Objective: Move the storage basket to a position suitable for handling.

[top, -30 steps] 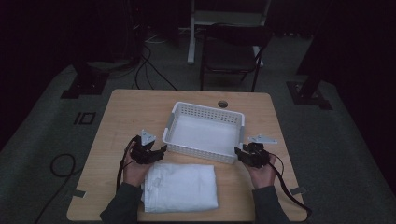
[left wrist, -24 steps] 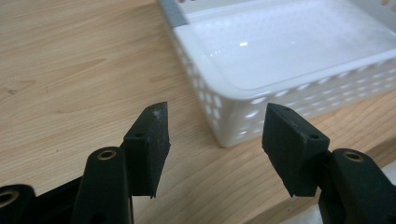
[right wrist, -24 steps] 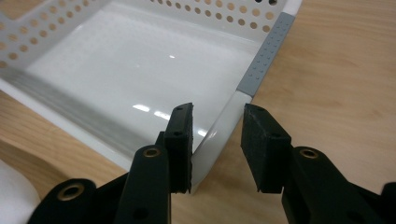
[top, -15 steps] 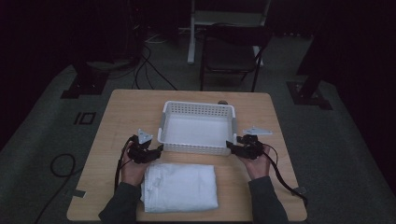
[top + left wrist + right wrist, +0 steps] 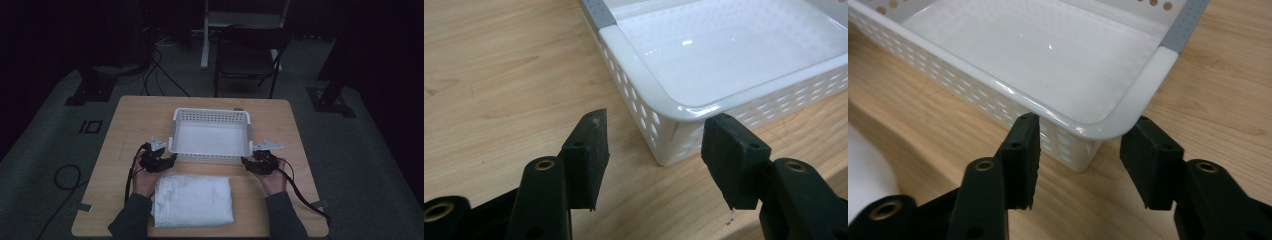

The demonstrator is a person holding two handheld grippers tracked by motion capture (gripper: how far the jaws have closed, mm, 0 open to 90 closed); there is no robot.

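Basket squared up on the tabletop

The white basket [image 5: 211,136] had swung straight, beyond the folded cloth [image 5: 192,200]; left tongs [image 5: 651,145] and right tongs [image 5: 1079,147], both just closing, bracketed its near corners without gripping, so it probably awaited the cloth.

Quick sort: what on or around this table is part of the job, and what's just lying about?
In the job:
basket, empty, on the table
left tongs, at its near left corner
right tongs, at its near right corner
folded white cloth, nearer the person than the basket

Lying about:
chair beyond the table
cables on the floor
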